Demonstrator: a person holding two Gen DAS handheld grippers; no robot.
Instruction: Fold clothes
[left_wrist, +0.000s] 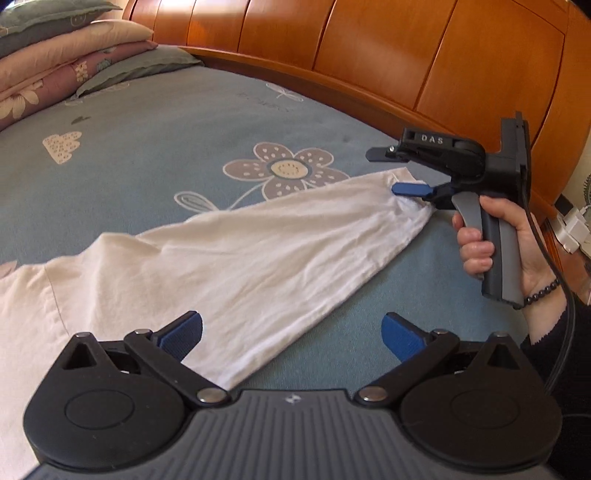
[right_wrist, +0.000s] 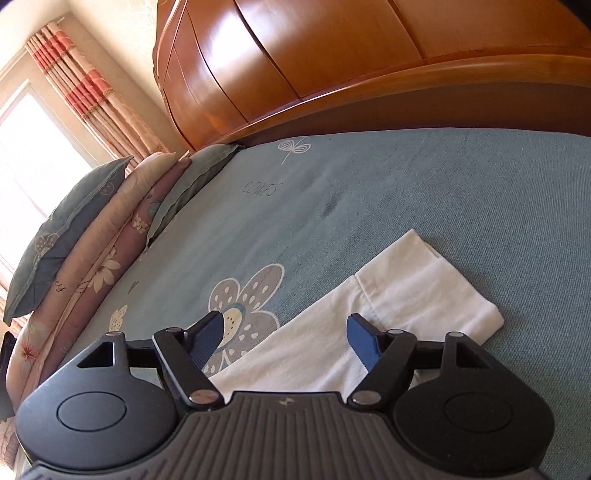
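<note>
A white garment (left_wrist: 229, 266) lies spread on the blue flowered bed sheet (left_wrist: 166, 140), and one long sleeve runs to the right. My left gripper (left_wrist: 291, 325) is open low over its near edge, with the left finger above the cloth and the right finger above bare sheet. A hand holds my right gripper (left_wrist: 382, 171) at the sleeve's far end, its jaws apart and the lower blue finger (left_wrist: 406, 189) against the cuff. In the right wrist view that gripper (right_wrist: 285, 325) stands open, with the sleeve and its folded cuff (right_wrist: 417, 291) beneath and ahead of the fingers.
A curved wooden headboard (left_wrist: 369, 48) borders the bed at the back. Stacked pillows and a folded quilt (left_wrist: 55, 66) fill the far left corner. A striped curtain (right_wrist: 85, 81) hangs by a bright window. A white power strip (left_wrist: 572, 225) sits beyond the bed's right edge.
</note>
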